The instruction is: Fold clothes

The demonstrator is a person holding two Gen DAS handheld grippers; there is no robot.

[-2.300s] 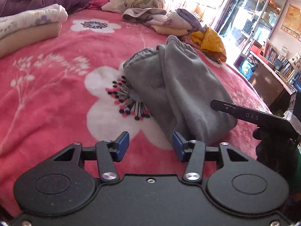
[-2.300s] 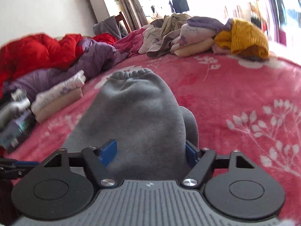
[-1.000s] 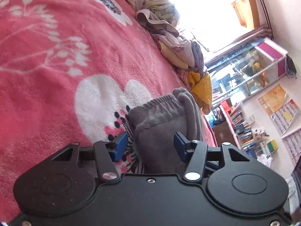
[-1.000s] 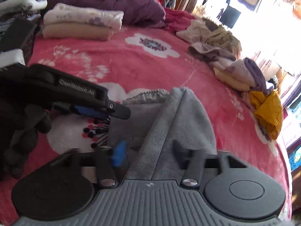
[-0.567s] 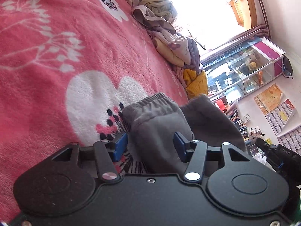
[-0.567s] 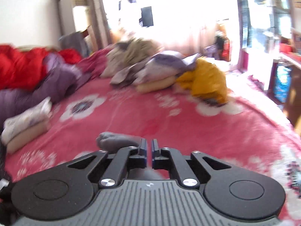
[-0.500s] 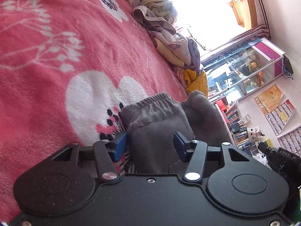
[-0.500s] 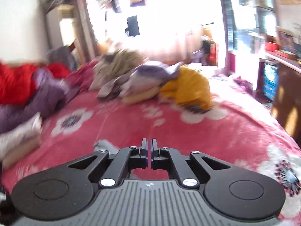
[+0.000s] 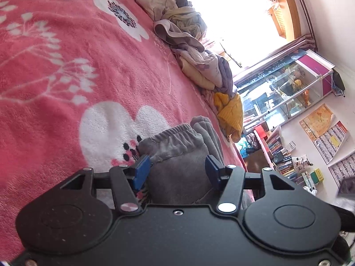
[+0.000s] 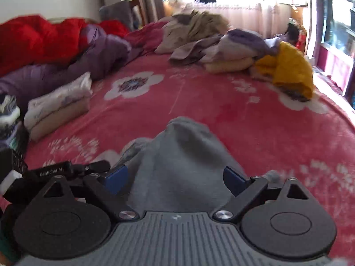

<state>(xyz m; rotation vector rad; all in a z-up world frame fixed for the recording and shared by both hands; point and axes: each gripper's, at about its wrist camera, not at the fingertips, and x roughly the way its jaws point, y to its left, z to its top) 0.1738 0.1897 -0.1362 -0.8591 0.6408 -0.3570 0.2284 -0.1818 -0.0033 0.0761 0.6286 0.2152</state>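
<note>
A folded grey fleece garment (image 9: pixel 177 168) with an elastic waistband lies on the pink flowered blanket (image 9: pixel 66 66). My left gripper (image 9: pixel 176 169) is open, its blue pads on either side of the waistband end, close over the cloth. My right gripper (image 10: pixel 175 180) is open too, its pads on either side of the grey bundle (image 10: pixel 182 166) from the opposite end. The left gripper's tip (image 10: pixel 88 168) shows at the lower left of the right wrist view, beside the bundle.
A heap of unfolded clothes (image 10: pixel 210 40) with a yellow knit (image 10: pixel 288 71) lies at the bed's far side. A folded white and beige stack (image 10: pixel 60 108) sits at left by purple and red bedding (image 10: pixel 55 51). Shelves and a glass cabinet (image 9: pixel 288 88) stand past the bed edge.
My right gripper, shut and lifted half a second ago, has opened and come down over the grey bundle. The raised fold has dropped flat. My left gripper stays open at the waistband.
</note>
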